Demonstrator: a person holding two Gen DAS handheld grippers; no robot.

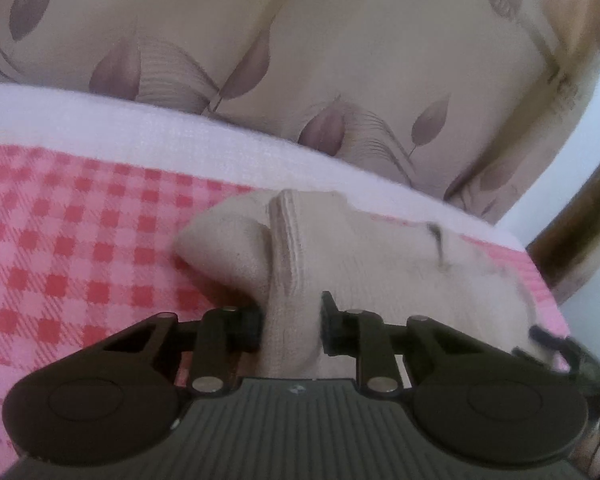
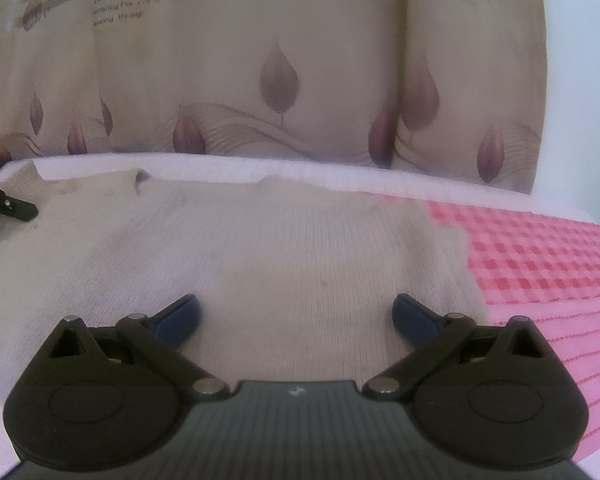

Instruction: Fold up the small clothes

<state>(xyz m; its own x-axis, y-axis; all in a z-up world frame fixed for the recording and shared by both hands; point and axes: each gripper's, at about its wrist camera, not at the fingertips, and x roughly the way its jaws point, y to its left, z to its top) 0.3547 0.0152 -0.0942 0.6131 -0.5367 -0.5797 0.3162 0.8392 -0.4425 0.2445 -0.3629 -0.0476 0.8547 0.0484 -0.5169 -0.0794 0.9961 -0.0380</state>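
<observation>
A beige knitted garment (image 2: pixel 292 240) lies spread on a pink-and-red checked cloth (image 2: pixel 540 248). In the left wrist view my left gripper (image 1: pixel 292 328) is shut on a bunched fold of the beige garment (image 1: pixel 292 272), and its ribbed hem stands up between the black pads. The fold is lifted a little off the checked cloth (image 1: pixel 80 248). In the right wrist view my right gripper (image 2: pixel 296 316) stands open low over the garment's middle, its blue fingertips (image 2: pixel 180 316) wide apart with flat knit between them. A black part of the left gripper (image 2: pixel 12 206) shows at the left edge.
A white band (image 1: pixel 140 124) borders the checked cloth at the far side. Behind it hangs a beige curtain (image 2: pixel 260 60) with purple leaf prints and some printed text. A wooden frame (image 1: pixel 580 224) and a pale wall stand at the right.
</observation>
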